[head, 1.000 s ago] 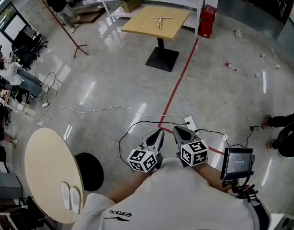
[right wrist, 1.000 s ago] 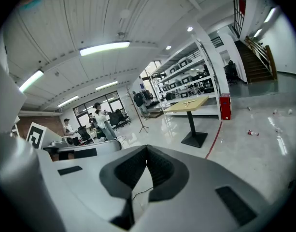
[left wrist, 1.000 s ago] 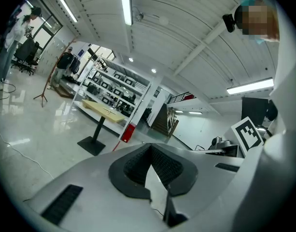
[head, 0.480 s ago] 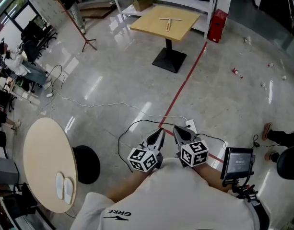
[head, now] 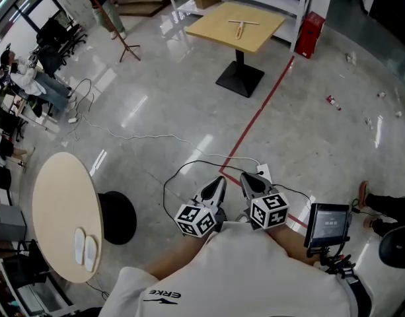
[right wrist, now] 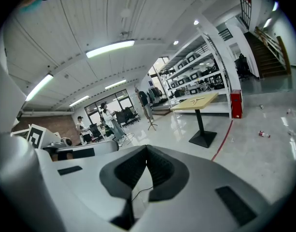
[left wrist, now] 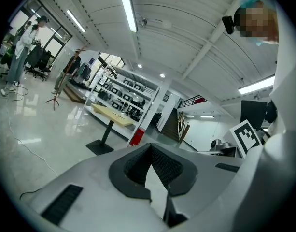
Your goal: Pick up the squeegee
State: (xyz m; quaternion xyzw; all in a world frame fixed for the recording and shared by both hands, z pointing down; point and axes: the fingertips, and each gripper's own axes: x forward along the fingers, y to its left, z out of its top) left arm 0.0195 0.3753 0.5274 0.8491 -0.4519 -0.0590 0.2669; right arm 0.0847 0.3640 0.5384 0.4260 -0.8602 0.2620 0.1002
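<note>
While your left tongs and right tongs sit clenched and empty at your chest, the squeegee lies far ahead on a square yellow tabletop.

Each pair of tongs has its tips pressed together with nothing between them. The squeegee is well apart from you across open floor, almost in line with your right tongs, so that hand looks slightly nearer. Its blade runs left to right and its handle points back toward you. A red floor line leads toward the table's base. Compared with a second ago, the tabletop sits farther right in the head view, while both tongs are where they were, in front of your body.
</note>
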